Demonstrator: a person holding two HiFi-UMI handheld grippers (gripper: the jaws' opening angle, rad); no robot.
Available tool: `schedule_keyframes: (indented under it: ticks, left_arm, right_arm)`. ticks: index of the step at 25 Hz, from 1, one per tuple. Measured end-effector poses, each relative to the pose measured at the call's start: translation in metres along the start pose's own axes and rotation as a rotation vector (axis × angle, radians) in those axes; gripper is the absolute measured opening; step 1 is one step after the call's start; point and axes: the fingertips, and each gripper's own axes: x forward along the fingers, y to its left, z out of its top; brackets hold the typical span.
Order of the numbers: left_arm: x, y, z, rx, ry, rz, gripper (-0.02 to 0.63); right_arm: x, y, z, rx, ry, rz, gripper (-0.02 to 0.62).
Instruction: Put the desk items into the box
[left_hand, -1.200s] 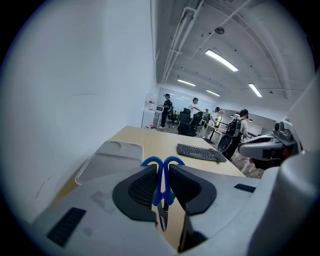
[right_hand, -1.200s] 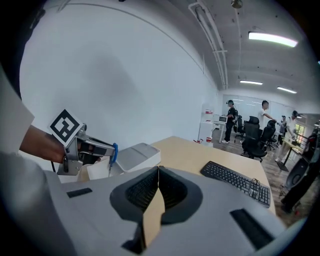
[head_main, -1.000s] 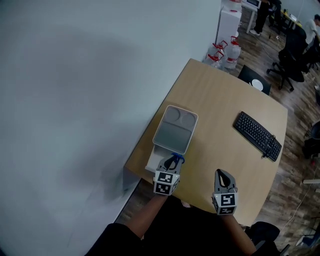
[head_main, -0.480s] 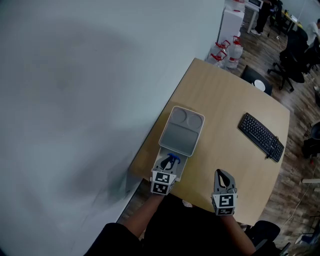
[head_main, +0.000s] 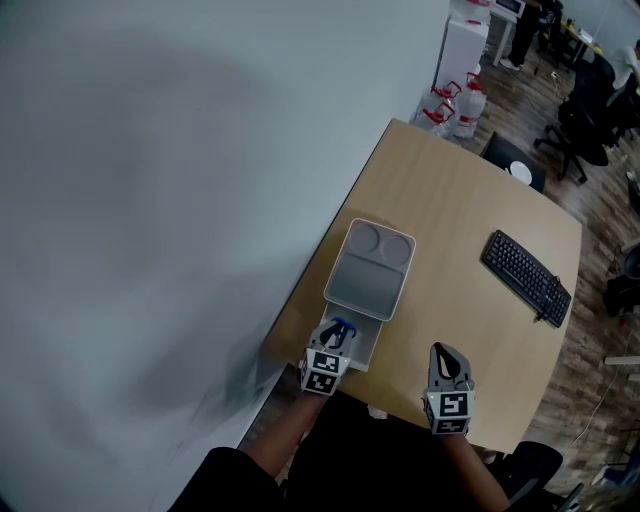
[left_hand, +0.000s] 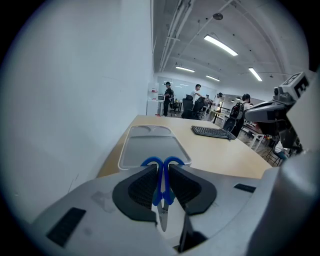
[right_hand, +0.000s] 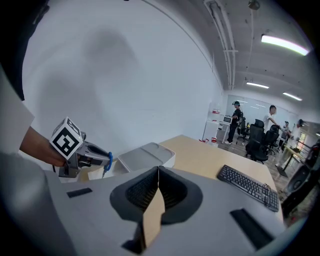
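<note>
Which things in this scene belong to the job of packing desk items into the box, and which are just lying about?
Part of the job: blue-handled scissors, gripped in the left tongs; white box; its grey lid, slid partway off.

Lying about: keyboard, probably; water bottles; office chair.

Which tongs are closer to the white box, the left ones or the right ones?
Left. The left tongs, pinching blue scissors, hang right over the open end of the white box. The right tongs are off to the side over the desk, apart from it.
</note>
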Motion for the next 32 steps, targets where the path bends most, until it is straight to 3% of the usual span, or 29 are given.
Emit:
schedule_keyframes:
  ticks: [15, 32]
  left_arm:
    - [0.030, -0.012, -0.022, 0.145, 0.118, -0.128, 0.078]
    - [0.076, -0.044, -0.051, 0.169, 0.254, -0.246, 0.078]
  right_arm:
    - [0.009, -0.006, -0.003, 0.033, 0.029, -0.053, 0.061]
    - [-0.001, -0.051, -0.012, 0.140, 0.038, -0.165, 0.061]
